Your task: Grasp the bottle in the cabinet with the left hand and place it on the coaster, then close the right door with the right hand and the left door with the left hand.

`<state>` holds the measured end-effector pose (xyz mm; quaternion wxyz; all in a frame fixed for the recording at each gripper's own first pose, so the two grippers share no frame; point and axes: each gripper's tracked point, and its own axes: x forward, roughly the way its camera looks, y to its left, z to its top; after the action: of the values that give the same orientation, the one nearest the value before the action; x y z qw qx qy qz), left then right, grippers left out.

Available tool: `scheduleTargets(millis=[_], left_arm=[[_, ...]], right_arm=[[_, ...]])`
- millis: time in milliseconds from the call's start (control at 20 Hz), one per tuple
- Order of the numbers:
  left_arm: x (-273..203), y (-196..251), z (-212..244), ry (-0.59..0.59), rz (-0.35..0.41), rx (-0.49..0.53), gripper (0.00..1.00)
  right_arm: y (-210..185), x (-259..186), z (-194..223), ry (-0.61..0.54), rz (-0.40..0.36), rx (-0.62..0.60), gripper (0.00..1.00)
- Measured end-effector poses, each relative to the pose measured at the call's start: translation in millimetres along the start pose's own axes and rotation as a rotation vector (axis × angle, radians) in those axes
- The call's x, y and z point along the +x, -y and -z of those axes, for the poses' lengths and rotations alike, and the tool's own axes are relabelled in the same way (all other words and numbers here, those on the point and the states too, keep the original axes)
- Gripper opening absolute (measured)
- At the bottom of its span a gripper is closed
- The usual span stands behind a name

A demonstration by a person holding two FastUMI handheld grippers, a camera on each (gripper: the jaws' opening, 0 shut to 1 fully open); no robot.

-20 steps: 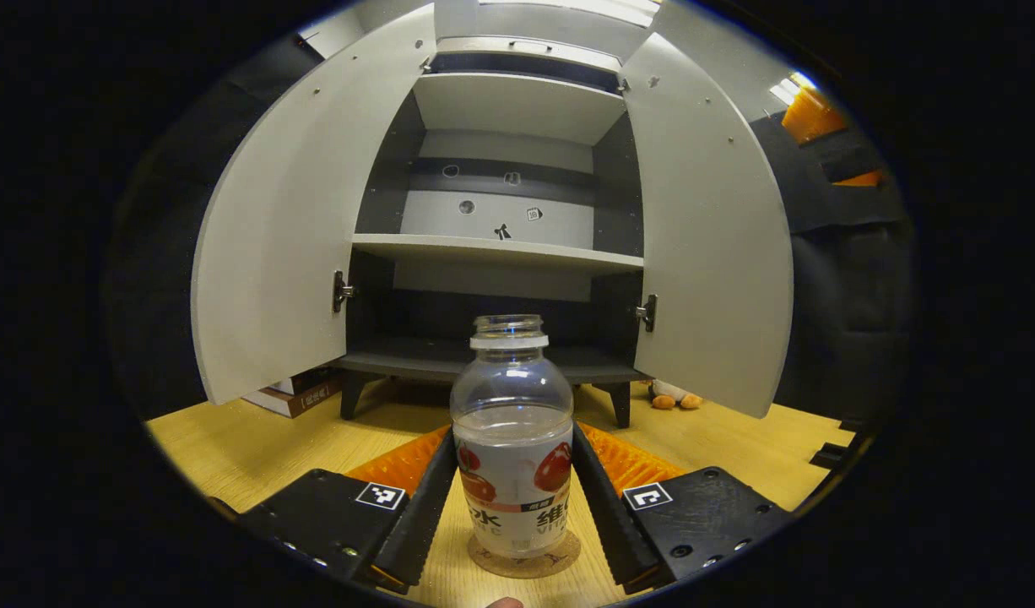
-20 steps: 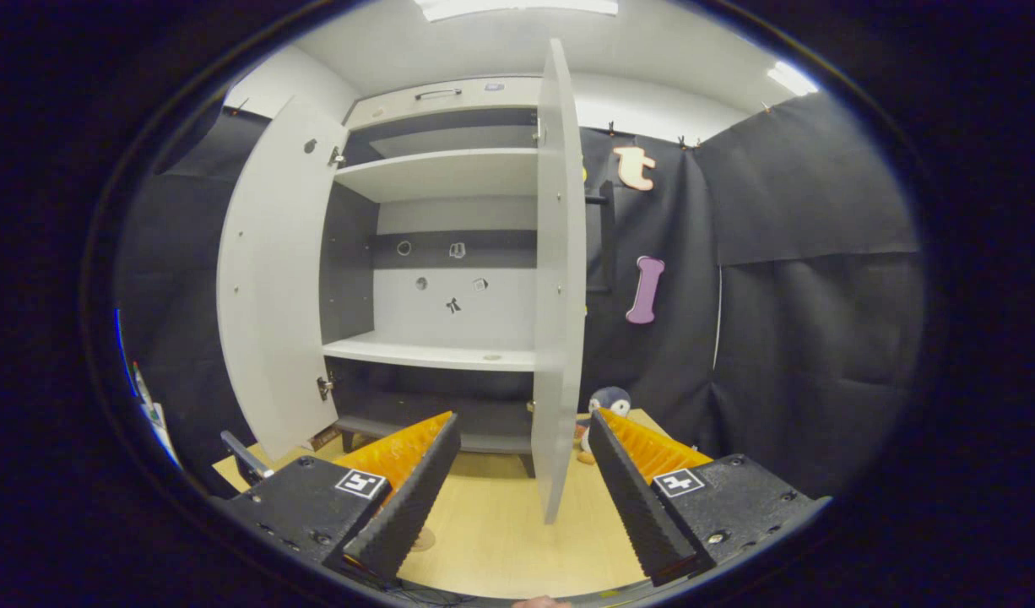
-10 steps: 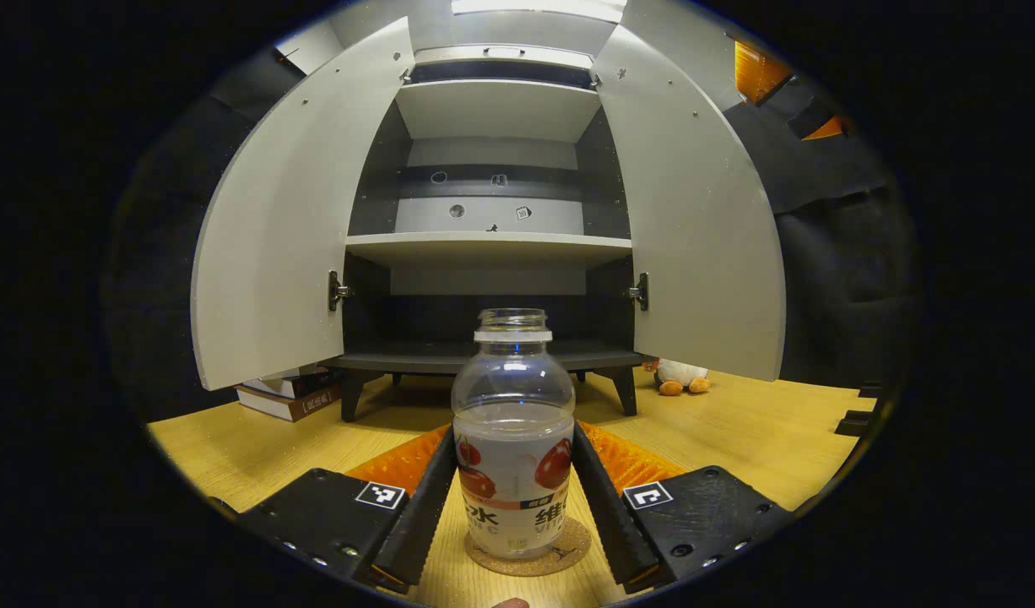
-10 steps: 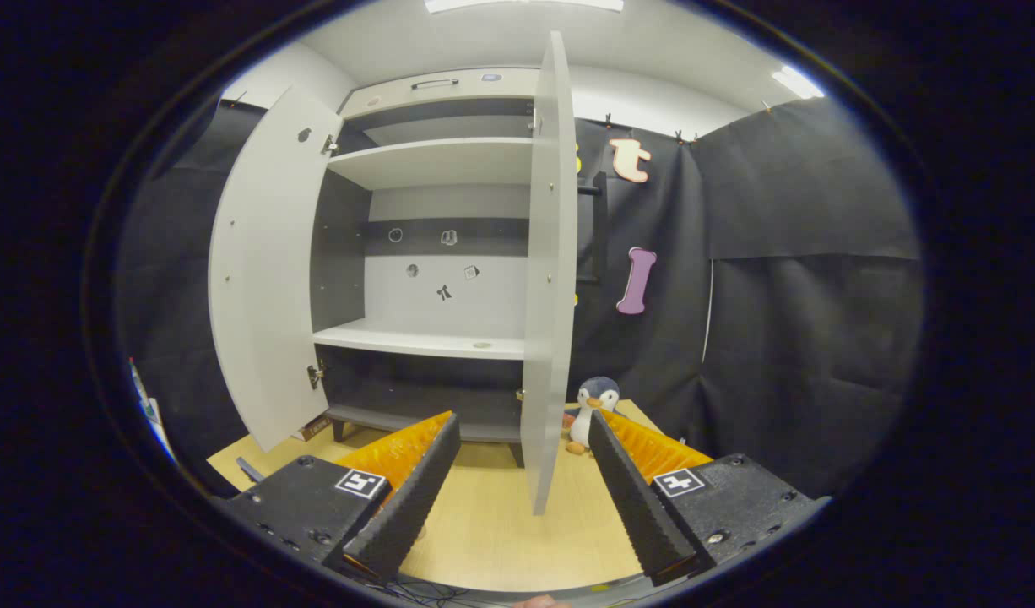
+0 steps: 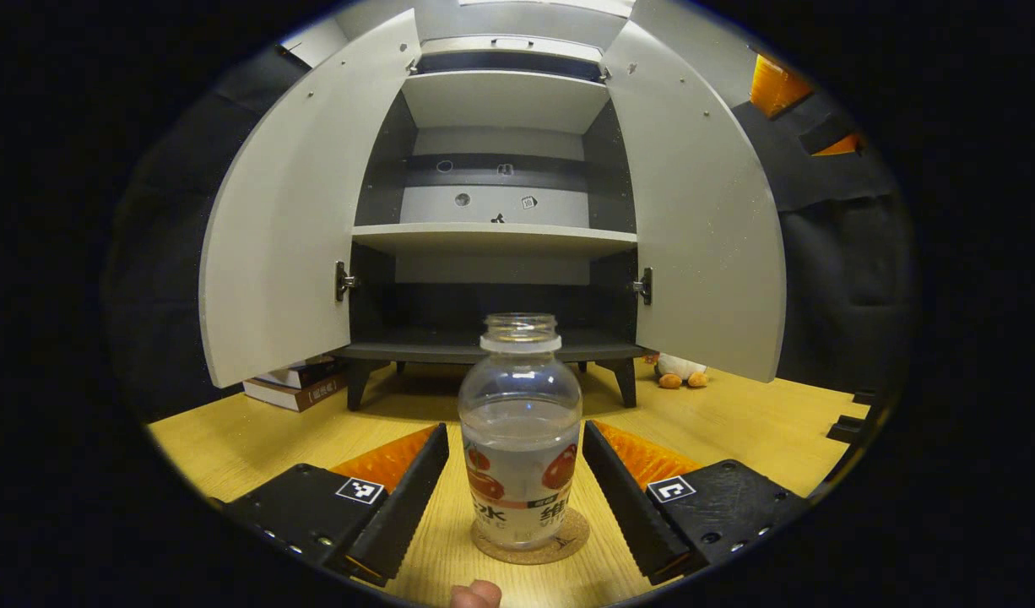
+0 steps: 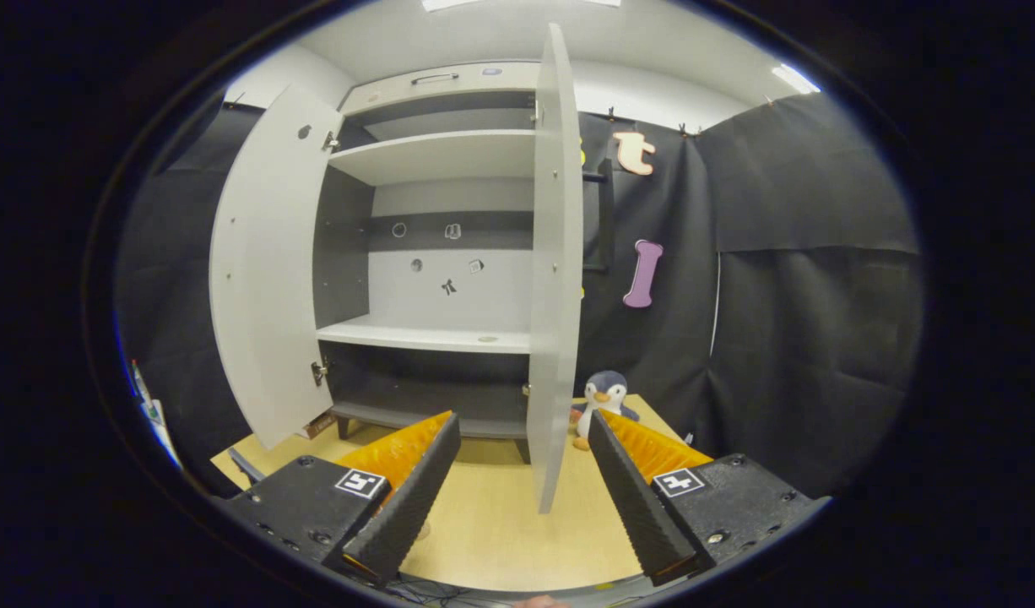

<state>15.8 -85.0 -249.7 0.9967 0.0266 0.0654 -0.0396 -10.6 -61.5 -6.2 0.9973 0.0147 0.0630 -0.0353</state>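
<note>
Bottle upright on coaster between parted left gripper fingers, untouched; right gripper fingers apart, empty.

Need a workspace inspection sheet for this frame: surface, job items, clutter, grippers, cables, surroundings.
Surface: wooden table, bare around the coaster.
Job's things: bottle upright on coaster, uncapped; left door and right door open.
Clutter: books beside the cabinet; penguin toy.
Grippers: left gripper open, jaws apart from the bottle; right gripper open, holding nothing, facing the right door's edge.
Cables: nothing seen.
Surroundings: black cloth wall.
</note>
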Motion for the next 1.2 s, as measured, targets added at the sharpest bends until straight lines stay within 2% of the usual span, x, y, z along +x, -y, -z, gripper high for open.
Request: scheduleTargets(millis=[400,650,900,1200], left_arm=[[-18.3,-9.6,-82.4,0.099,0.012,-0.043,0.96],[-23.9,-14.0,-166.2,0.150,0.050,-0.063,0.95],[-33.4,-37.1,-216.8,0.134,0.005,-0.035,0.95],[-49.9,-51.0,-230.9,0.115,-0.028,-0.029,0.95]], right_arm=[[2.5,-5.7,-5.1,0.049,-0.016,-0.001,1.00],[8.8,-8.5,-42.4,0.172,-0.035,0.021,0.99],[44.6,-4.4,-78.6,0.287,-0.002,0.020,1.00],[101.5,17.8,-136.9,0.381,0.099,0.006,0.98]])
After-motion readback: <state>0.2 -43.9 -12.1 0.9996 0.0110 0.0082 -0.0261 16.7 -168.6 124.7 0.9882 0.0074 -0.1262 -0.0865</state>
